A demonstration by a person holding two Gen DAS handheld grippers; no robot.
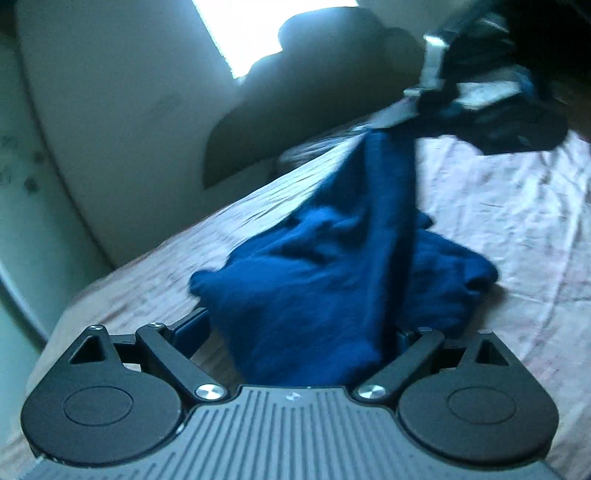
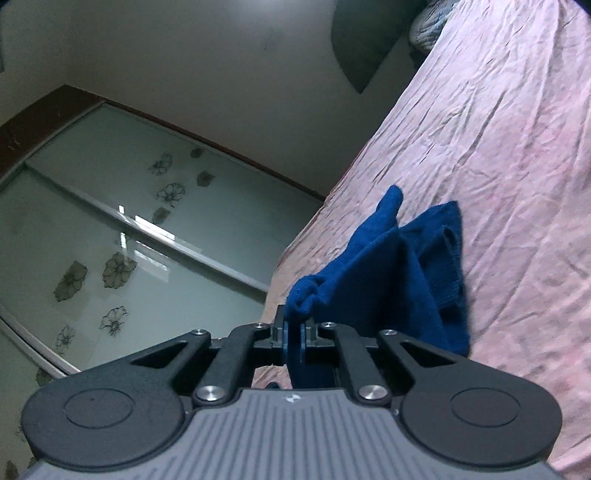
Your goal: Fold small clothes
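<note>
R gripper's fingers (image 2: pixel 285 334) are pinched tight on a corner of the blue cloth (image 2: pixel 391 280); blue pads nearly meet w/ fabric caught between them, and a bunched tip pokes out just past the tips. From the L wrist view the R gripper (image 1: pixel 391 114) shows as a blurred pale shape up top, clamped on the cloth's high end, so the fabric hangs from it in a long taut fold down toward the L gripper.

L gripper (image 1: pixel 295 332): its fingers (image 1: pixel 190 325) stand wide apart, one showing at the cloth's left edge, the other mostly hidden behind fabric. Cloth lies across the gap btwn them; can't tell if either pad touches it, no squeeze visible.

Cloth's lower bulk sits crumpled on the pink bedsheet (image 1: pixel 498 206), roughly mid-bed, upper part lifted off it. Sheet is wrinkled all over.

Beyond the cloth, at the bed's far end: a grey pillow (image 2: pixel 428 27) and a dark headboard (image 2: pixel 364 55) vs a pale wall. Off the cloth's left side, past the bed edge, a wardrobe w/ frosted glass doors (image 2: pixel 122 236) printed w/ flowers. Dark blurred mass behind the R gripper, unclear what.
</note>
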